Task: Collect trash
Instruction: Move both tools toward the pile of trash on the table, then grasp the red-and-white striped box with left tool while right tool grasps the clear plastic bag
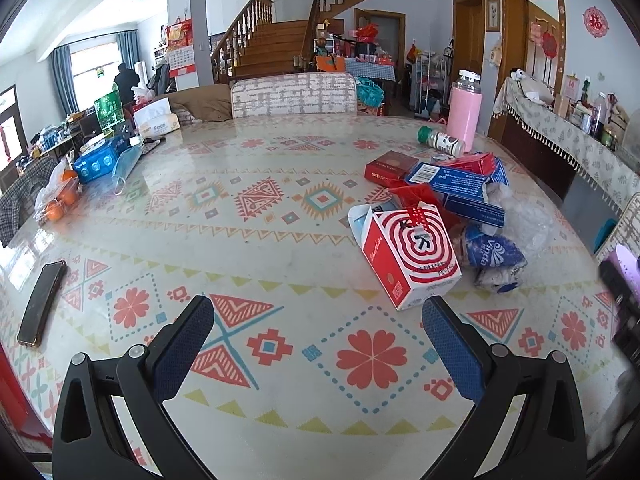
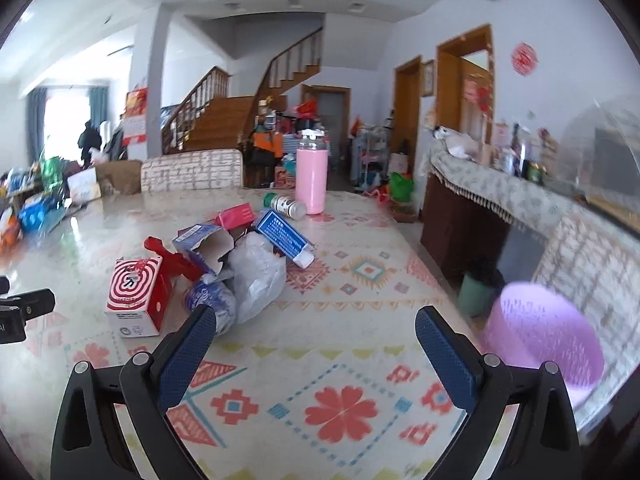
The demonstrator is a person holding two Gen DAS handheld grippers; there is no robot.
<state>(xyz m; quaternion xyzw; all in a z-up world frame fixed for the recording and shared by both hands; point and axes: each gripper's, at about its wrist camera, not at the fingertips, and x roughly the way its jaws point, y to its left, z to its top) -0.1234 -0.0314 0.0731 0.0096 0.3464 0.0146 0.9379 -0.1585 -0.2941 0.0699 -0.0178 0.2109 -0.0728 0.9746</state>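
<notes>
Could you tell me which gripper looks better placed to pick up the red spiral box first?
Probably left: the left gripper is open with the box just beyond its right finger; the right gripper's view shows it off left.

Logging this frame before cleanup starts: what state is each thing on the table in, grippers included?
Left gripper: open, empty.
Right gripper: open, empty.
Red spiral box: flap open, tilted.
Blue carton: torn open.
Plastic bag: crumpled.
Green-capped bottle: on its side, capped.
Pink flask: upright, closed.
Phone: lying flat.
Purple basket: upright, blurred.
</notes>
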